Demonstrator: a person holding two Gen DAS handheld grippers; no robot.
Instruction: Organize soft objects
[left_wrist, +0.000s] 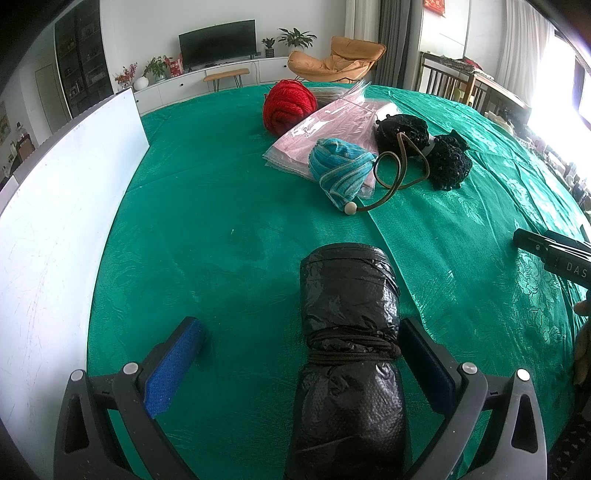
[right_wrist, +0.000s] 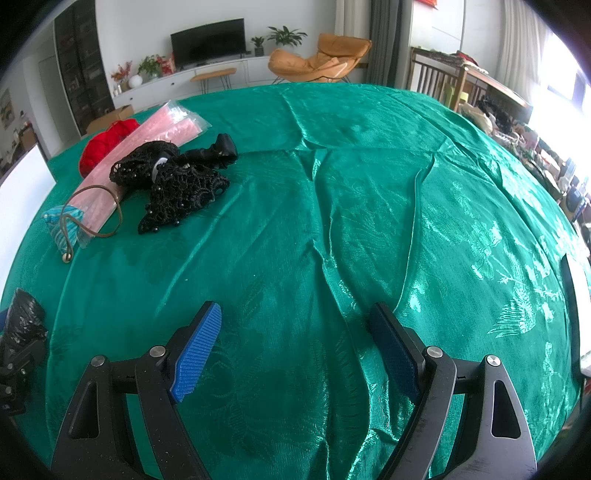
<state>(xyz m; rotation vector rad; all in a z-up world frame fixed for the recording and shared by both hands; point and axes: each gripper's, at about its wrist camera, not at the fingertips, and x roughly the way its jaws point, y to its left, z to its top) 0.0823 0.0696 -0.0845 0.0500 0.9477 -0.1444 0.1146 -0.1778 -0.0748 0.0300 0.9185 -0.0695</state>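
The left gripper (left_wrist: 301, 349) stands spread wide, its right pad against a crinkly black plastic roll (left_wrist: 349, 332) tied with dark cord. The right gripper (right_wrist: 299, 350) gapes empty over glossy green cloth (right_wrist: 332, 184). Beyond lie red yarn (left_wrist: 290, 105) and black lace (left_wrist: 443, 155).

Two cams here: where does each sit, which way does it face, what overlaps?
Left wrist: on the left gripper, angled down over the table; open fingers around a black plastic roll, right pad beside it.
Right wrist: on the right gripper, open over bare green cloth.
Shared: red yarn, black lace, TV.
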